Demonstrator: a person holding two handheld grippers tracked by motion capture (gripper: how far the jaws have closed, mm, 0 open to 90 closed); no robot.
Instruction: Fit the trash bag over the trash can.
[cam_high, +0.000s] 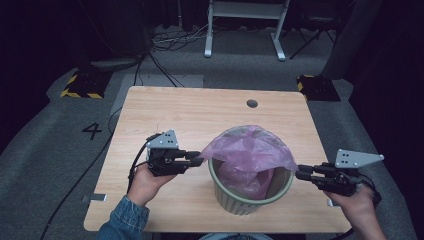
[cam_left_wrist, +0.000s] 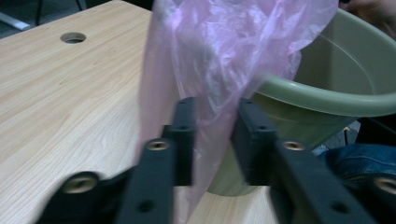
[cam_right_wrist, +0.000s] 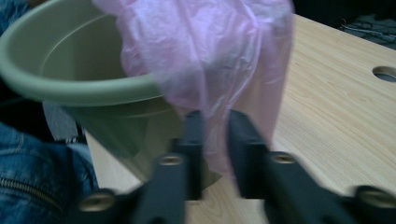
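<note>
A pale green bin stands on the wooden table, near its front edge. A thin pink plastic bag hangs in the bin and bulges over its rim. My left gripper is at the bin's left side, shut on the bag's left edge and pulling it out to a point. My right gripper is at the bin's right side, shut on the bag's right edge. In the left gripper view, the bag runs down between the jaws of the gripper, beside the bin. In the right gripper view, the bag likewise passes between the jaws of the gripper.
A round cable hole is in the table's far side. Beyond the table, a white desk frame stands on grey carpet, with loose cables and two yellow-and-black striped bases.
</note>
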